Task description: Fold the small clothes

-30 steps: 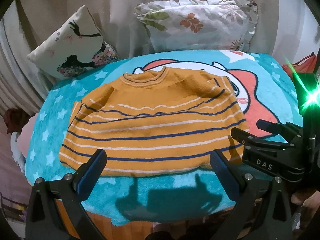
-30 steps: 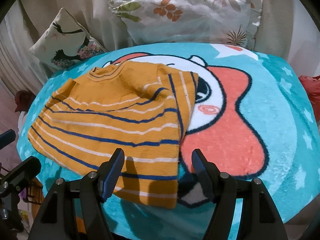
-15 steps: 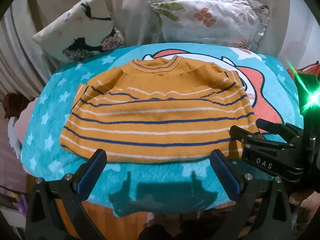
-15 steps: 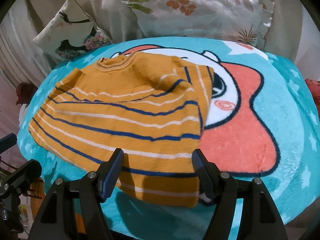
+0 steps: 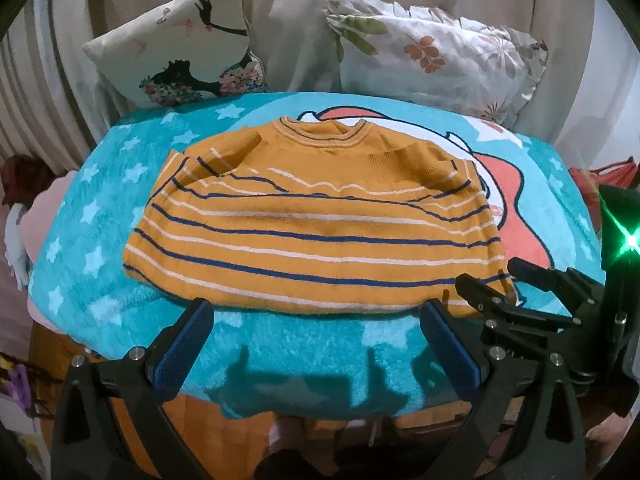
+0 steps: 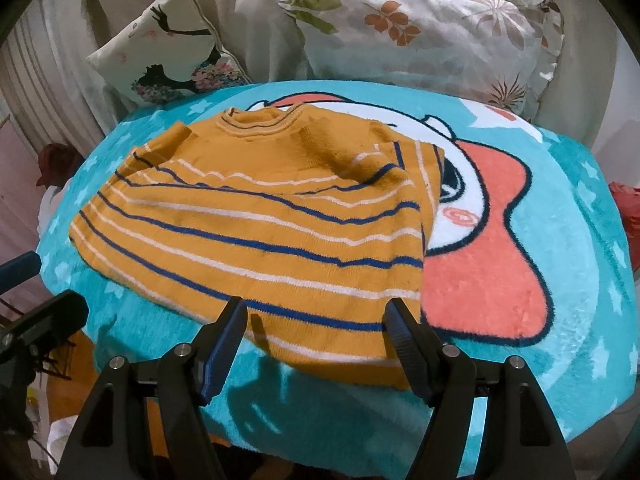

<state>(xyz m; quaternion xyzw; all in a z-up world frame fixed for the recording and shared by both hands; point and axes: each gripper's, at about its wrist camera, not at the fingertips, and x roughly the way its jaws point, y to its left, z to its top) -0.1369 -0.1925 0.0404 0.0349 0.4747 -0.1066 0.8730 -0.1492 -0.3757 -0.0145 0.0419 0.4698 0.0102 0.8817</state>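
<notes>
1. The left gripper point(image 5: 316, 312), black with blue ribbed pads, hangs with its jaws spread wide and nothing between them, above the near hem of a mustard-yellow knitted sweater point(image 5: 312, 220) with navy and white stripes.
2. The right gripper point(image 6: 316, 312), of the same black and blue build, also stands with jaws apart and empty, over the sweater's near right corner; no pad presses on the cloth.
3. In the left wrist view the right gripper point(image 5: 496, 280) shows at the right, its tips over the sweater's near right corner, with a green light glowing on its body.
4. The sweater lies flat on a fluffy turquoise blanket point(image 5: 100, 240) printed with pale stars and a white and coral cartoon figure, collar at the far side, hem at the near side.
5. Both sleeves are folded in over the sweater's body, so its outline is roughly a rectangle; the right fold shows stripes running crosswise to the body's.
6. The cartoon figure lies just beside the sweater's right edge and partly under it.
7. Beyond the sweater's collar, a white cushion with a dark silhouette and flowers point(image 5: 180, 44) leans to the left.
8. A ruffled white pillow with leaf prints point(image 6: 420, 28) lies beyond the collar to the right.
</notes>
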